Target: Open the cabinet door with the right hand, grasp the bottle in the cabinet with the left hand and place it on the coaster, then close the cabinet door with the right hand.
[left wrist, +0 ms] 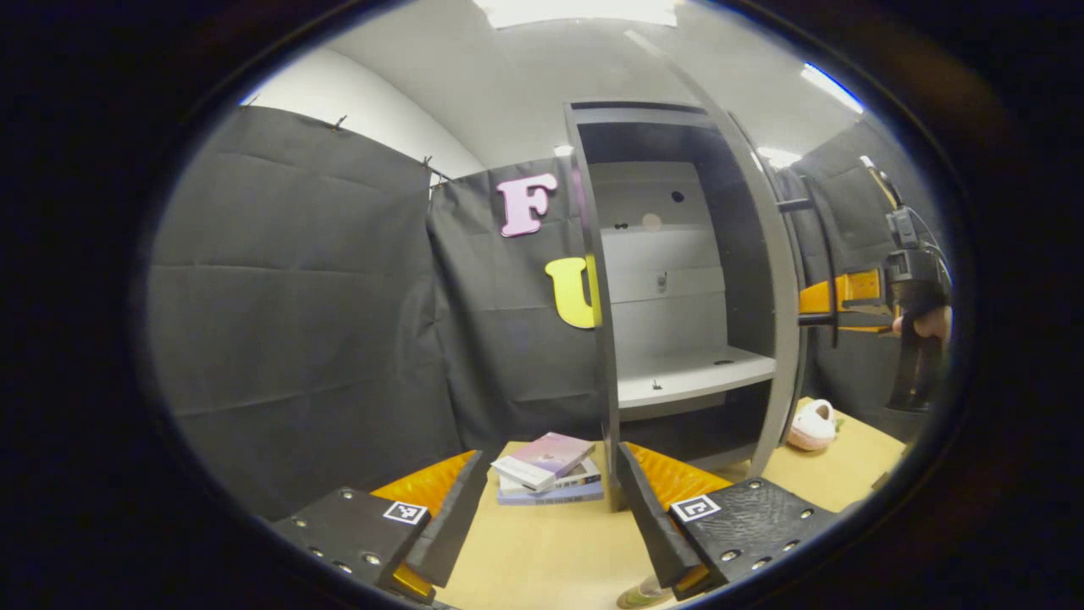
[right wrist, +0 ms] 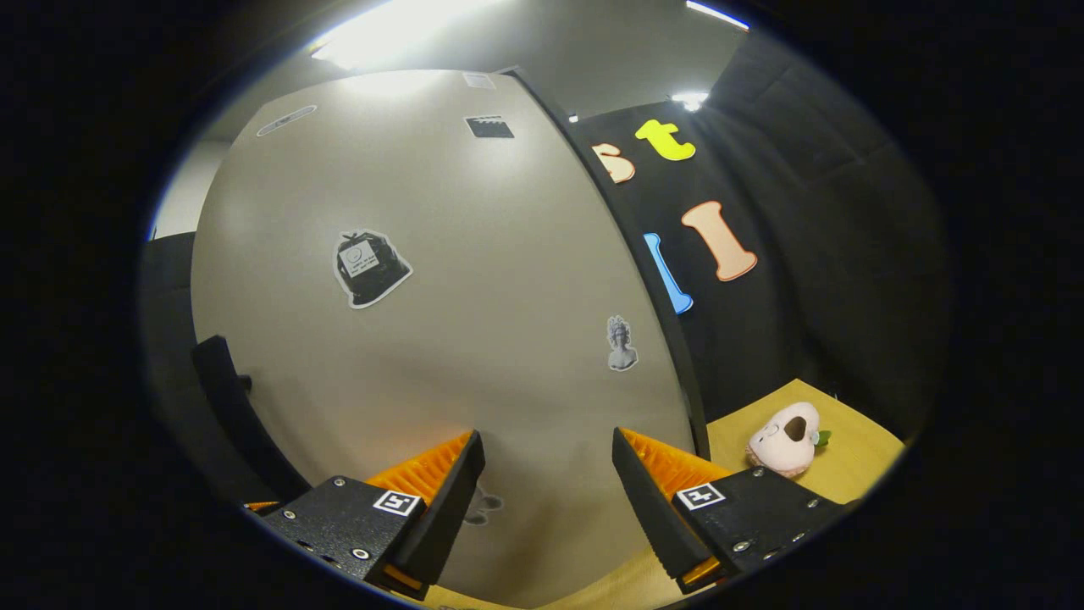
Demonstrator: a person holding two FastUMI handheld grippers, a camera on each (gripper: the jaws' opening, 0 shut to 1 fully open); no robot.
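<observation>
The grey cabinet stands open ahead in the left gripper view, its shelf bare. Its door is swung out to the right and seen edge-on, with a black handle on the outer side. My left gripper is open low over the wooden table, holding nothing. A small object peeks in at the bottom edge; I cannot tell what it is. My right gripper sits by the door's outer face, held by a hand. In the right gripper view the right gripper is open, facing the door, with the handle to its left.
A stack of books lies on the table just left of the cabinet's front edge. A pink plush toy rests on the table right of the door. Black cloth walls close in the booth.
</observation>
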